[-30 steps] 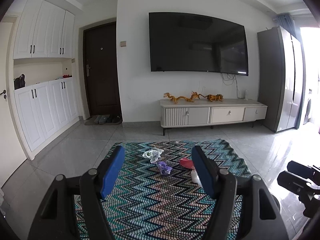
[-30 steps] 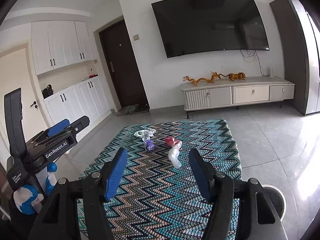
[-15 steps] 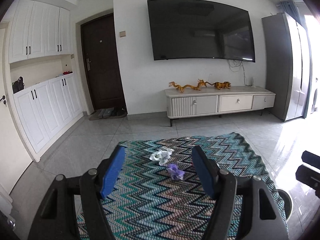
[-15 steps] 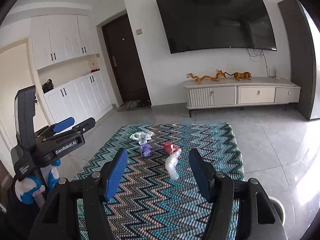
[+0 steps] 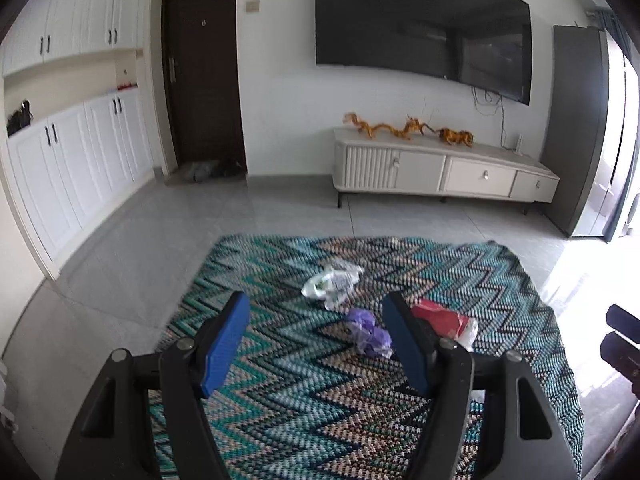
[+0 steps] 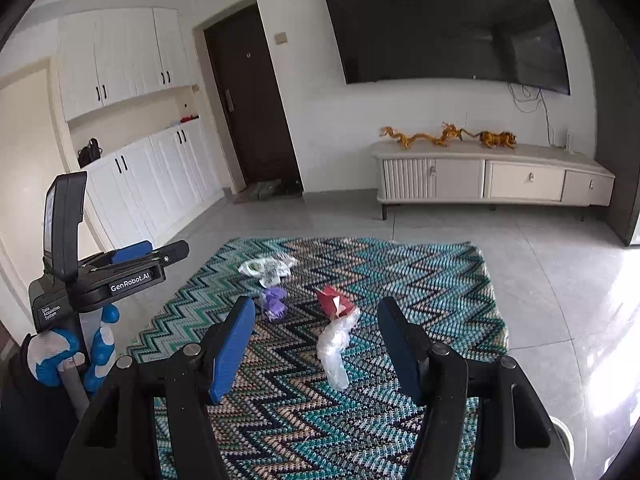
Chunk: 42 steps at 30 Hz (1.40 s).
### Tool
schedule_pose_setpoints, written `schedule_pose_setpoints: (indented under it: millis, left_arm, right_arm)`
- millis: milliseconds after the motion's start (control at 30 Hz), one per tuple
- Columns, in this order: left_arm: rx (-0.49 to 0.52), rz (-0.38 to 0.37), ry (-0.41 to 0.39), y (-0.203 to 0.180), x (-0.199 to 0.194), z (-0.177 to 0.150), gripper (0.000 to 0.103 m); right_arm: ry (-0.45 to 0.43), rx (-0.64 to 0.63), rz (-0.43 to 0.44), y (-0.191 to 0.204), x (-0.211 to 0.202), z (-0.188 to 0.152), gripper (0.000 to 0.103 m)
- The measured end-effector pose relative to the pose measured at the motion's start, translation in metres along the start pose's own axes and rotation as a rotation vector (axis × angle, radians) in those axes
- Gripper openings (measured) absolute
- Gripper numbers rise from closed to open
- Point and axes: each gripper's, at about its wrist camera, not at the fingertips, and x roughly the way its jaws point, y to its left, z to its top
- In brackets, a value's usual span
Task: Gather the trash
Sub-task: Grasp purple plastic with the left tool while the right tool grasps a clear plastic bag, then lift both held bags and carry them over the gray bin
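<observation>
Daylight floods in from the right, blowing out the floor [image 5: 568,280] there and glaring off the tiles. Both views are fisheye-bent with dark corners; the left view is slightly blurred.

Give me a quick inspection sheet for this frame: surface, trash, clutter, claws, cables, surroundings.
Surface: zigzag rug on grey tile floor.
Job's things: four pieces on the rug: white printed wrapper, purple wrapper, red packet, clear plastic bag.
Clutter: shoes by the dark door.
Claws: left claw open, empty; right claw open, empty; both above the rug.
Cables: wires hang below the wall TV.
Surroundings: TV cabinet with gold figurines, white cupboards.
</observation>
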Motion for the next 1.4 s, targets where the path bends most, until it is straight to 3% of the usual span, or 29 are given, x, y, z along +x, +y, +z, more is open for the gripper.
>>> schedule_pose_setpoints:
  millis: [300, 600, 733, 767, 967, 1167, 1400]
  left_arm:
    - [-0.01, -0.109, 0.156, -0.019, 0.095, -0.013, 0.066]
    - [-0.012, -0.123, 0.261, -0.029, 0.156, -0.03, 0.06]
    - [-0.008, -0.154, 0.293, -0.032, 0.165, -0.037, 0.048]
    - [-0.007, -0.168, 0.297, -0.033, 0.165, -0.038, 0.042]
    - [0.01, -0.209, 0.298, -0.04, 0.158, -0.043, 0.027]
    - [0.015, -0.21, 0.242, -0.04, 0.116, -0.045, 0.027]
    - [0.043, -0.22, 0.141, -0.041, 0.039, -0.045, 0.027]
  right_arm:
    - [0.138, 0.016, 0.016, -0.018, 0.086, -0.02, 0.057]
    - [0.243, 0.059, 0.044, -0.028, 0.148, -0.042, 0.051]
    - [0.269, 0.076, 0.048, -0.029, 0.158, -0.048, 0.04]
    - [0.276, 0.081, 0.056, -0.029, 0.159, -0.049, 0.034]
    - [0.276, 0.09, 0.068, -0.029, 0.152, -0.049, 0.029]
    - [0.231, 0.094, 0.066, -0.025, 0.111, -0.048, 0.029]
    - [0.163, 0.107, 0.061, -0.011, 0.048, -0.047, 0.029]
